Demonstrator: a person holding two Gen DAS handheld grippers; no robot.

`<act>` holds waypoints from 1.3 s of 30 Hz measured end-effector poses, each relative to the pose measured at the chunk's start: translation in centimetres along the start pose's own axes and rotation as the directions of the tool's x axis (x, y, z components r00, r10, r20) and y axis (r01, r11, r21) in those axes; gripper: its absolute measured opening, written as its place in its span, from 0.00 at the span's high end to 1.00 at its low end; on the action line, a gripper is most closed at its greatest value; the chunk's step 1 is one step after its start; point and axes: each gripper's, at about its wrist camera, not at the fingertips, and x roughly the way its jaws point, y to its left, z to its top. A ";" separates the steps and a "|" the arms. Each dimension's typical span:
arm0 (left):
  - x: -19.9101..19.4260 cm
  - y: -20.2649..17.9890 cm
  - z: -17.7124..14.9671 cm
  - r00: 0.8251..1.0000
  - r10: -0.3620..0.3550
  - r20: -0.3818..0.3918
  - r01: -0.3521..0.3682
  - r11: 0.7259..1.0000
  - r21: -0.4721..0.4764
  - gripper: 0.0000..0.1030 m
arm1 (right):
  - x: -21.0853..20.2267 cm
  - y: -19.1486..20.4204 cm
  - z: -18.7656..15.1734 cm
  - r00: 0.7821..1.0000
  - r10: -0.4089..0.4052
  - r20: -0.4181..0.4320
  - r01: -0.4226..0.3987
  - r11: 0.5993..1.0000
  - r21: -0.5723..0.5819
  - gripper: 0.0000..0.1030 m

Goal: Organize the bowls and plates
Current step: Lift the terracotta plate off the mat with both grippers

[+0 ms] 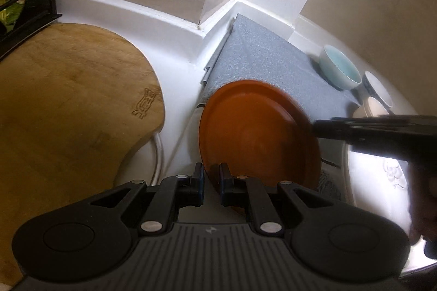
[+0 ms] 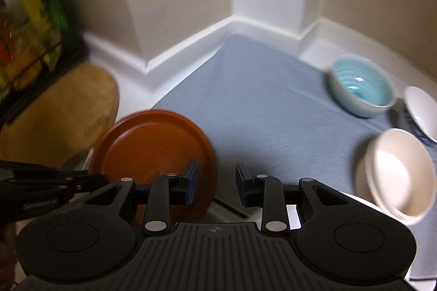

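Left wrist view shows one orange plate (image 1: 256,132) clamped by its rim in the left gripper (image 1: 211,176) beside one wooden board (image 1: 68,105) with an unreadable stamp, while right wrist view shows three bowls (image 2: 360,84) on the gray mat (image 2: 259,99) and the right gripper (image 2: 215,181) apart, empty.

The right gripper (image 2: 215,183) hangs open over the grey mat (image 2: 259,105) — brown plate (image 2: 153,143) seemingly tilted, left.
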 end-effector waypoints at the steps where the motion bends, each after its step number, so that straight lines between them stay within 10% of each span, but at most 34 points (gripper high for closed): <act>1: -0.2 0.1 -0.1 1.000 0.000 0.002 0.000 1.000 0.002 0.89 | 0.5 0.3 0.2 1.000 0.006 -0.012 -0.006 1.000 -0.010 0.67; 15: -0.2 0.0 -1.2 0.999 0.046 0.023 -0.046 0.999 -0.001 0.87 | 3.3 1.2 -0.6 0.990 0.056 -0.127 -0.059 0.998 -0.022 0.76; 28: -3.9 -3.8 -2.0 0.990 0.095 0.106 -0.099 0.995 0.032 0.89 | -1.9 -0.5 -1.4 0.995 0.102 -0.004 -0.102 0.995 0.002 0.89; 39: -4.6 -12.9 -2.8 0.991 -0.018 0.135 -0.010 0.979 0.204 0.89 | -8.8 -7.4 -6.8 0.998 0.014 0.068 -0.025 0.986 0.167 0.89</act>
